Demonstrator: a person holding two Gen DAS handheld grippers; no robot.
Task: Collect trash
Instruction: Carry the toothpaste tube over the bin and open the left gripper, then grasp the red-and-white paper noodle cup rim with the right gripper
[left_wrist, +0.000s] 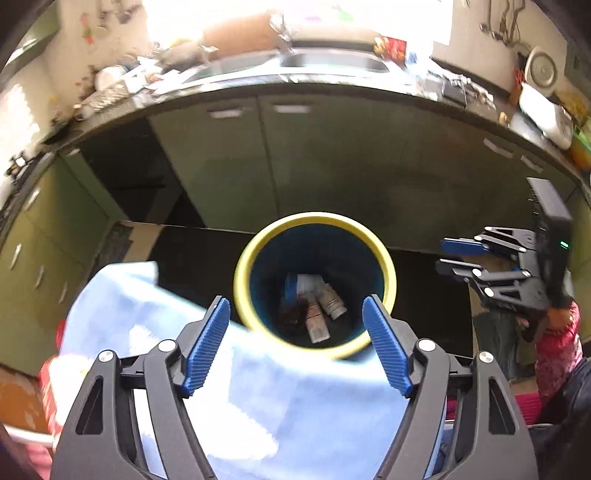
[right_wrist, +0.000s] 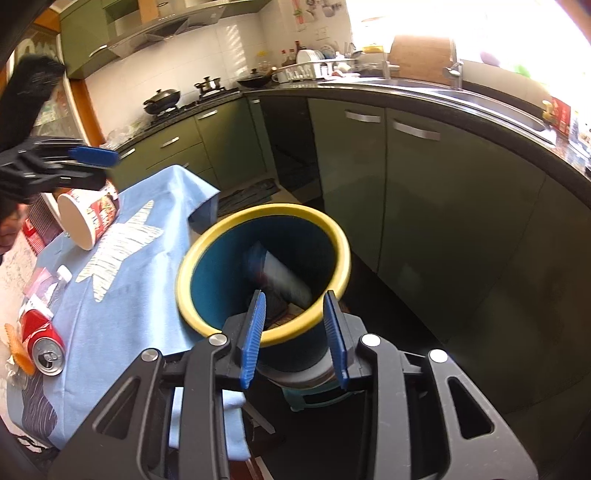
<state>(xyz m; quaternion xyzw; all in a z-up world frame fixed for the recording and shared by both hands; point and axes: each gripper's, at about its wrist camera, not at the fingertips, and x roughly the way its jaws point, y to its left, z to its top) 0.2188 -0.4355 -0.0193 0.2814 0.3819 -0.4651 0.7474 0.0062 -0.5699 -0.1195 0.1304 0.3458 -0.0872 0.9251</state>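
Observation:
A blue trash bin with a yellow rim (left_wrist: 240, 273) (right_wrist: 184, 273) stands on a stool beside the table. Several bottles and tubes (left_wrist: 317, 306) lie in its bottom. In the right wrist view a blurred white and blue item (right_wrist: 280, 273) is inside the bin. My left gripper (left_wrist: 295, 343) is open and empty above the bin's near rim. My right gripper (right_wrist: 293, 328) is open and empty over the bin's near rim; it also shows in the left wrist view (left_wrist: 454, 258). A paper cup (right_wrist: 88, 214), a red can (right_wrist: 42, 341) and a plastic bottle (right_wrist: 55, 288) lie on the blue cloth (right_wrist: 147, 258).
Green kitchen cabinets (right_wrist: 369, 184) and a dark counter with a sink (right_wrist: 480, 99) run behind the bin. A stove with pans (right_wrist: 162, 99) is at the far left. A red box (right_wrist: 37, 229) sits at the table's left edge. The left gripper shows at upper left (right_wrist: 92, 162).

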